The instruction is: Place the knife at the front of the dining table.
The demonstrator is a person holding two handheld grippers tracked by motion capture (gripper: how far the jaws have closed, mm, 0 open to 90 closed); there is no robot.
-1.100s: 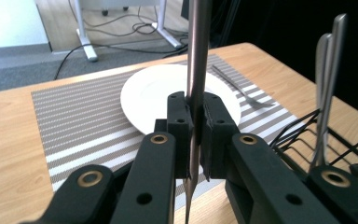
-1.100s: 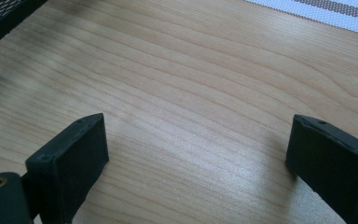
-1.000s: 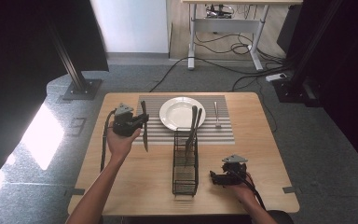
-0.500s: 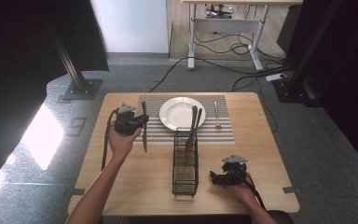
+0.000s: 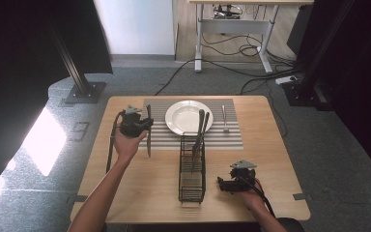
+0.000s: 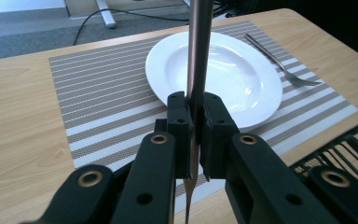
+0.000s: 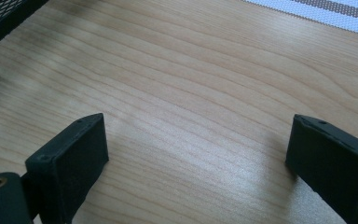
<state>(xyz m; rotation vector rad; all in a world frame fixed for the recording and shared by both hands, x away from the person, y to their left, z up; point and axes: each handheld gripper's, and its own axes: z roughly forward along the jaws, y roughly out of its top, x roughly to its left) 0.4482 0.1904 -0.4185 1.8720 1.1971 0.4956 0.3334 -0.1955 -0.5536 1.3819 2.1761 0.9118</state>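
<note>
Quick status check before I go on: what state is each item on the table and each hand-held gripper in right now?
Left hand-held gripper: shut on the knife.
Knife: held clear of the table, over the placemat's left edge.
Right hand-held gripper: open, nothing between its jaws, over bare wood.
Plate: upright on the placemat, nothing on it.
Fork: flat on the placemat, right of the plate.
Wire caddy: upright, two utensils standing inside.

The left gripper (image 5: 142,124) hangs over the left edge of the striped placemat (image 5: 232,137) near the table's (image 5: 140,193) far-left corner, clamping a knife (image 5: 148,137) whose length runs toward the near edge. A white plate (image 5: 183,118) sits mid-mat, a fork (image 5: 224,118) toward the mat's right edge. A black wire caddy (image 5: 192,181) stands at the table's middle with utensils (image 5: 200,133) in it. The right gripper (image 5: 224,183) rests near the near-right corner.
</note>
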